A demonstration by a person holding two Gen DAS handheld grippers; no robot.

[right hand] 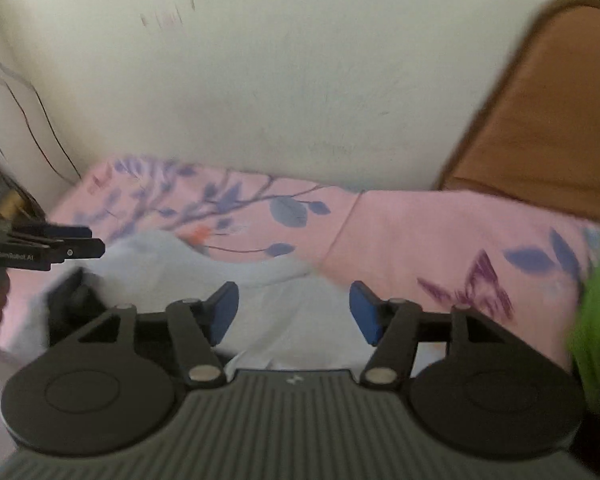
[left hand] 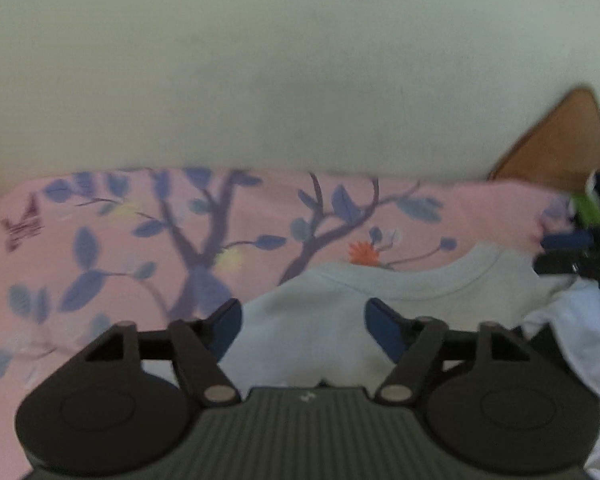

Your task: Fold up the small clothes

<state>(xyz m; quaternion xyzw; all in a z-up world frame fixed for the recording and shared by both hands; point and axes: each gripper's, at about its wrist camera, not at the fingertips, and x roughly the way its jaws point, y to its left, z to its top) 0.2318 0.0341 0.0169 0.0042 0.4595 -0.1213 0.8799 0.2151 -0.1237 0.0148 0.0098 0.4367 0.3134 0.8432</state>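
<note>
Left wrist view: the left hand-held gripper (left hand: 303,326) hangs low over a pale blue-white garment (left hand: 312,332), its jaws spread wide with nothing between the blue pads — cloth lies under the gap, not in it.
Right wrist view: the right hand-held gripper (right hand: 293,312) is likewise wide open and empty, over the same garment (right hand: 276,312); the left hand-held gripper shows at the far left edge of this view, side-on.
Where the garment lies: on a bed with a pink leaf-print sheet (left hand: 100,240), towards the near edge, rumpled rather than spread flat.
Collar: the ribbed neckline (left hand: 432,284) sits just ahead and to the right of the left pads, curving across the view.
Long axis: judged to run roughly left to right between the two tools; blur makes this uncertain.
Nearer tool: both are directly over the cloth — the left one is closer to the collar.
Also on the bed: a bright green cloth (right hand: 596,320) at the right edge.
Behind the bed: a pale wall (right hand: 260,80) and a brown headboard (right hand: 548,120) at the right corner.
</note>
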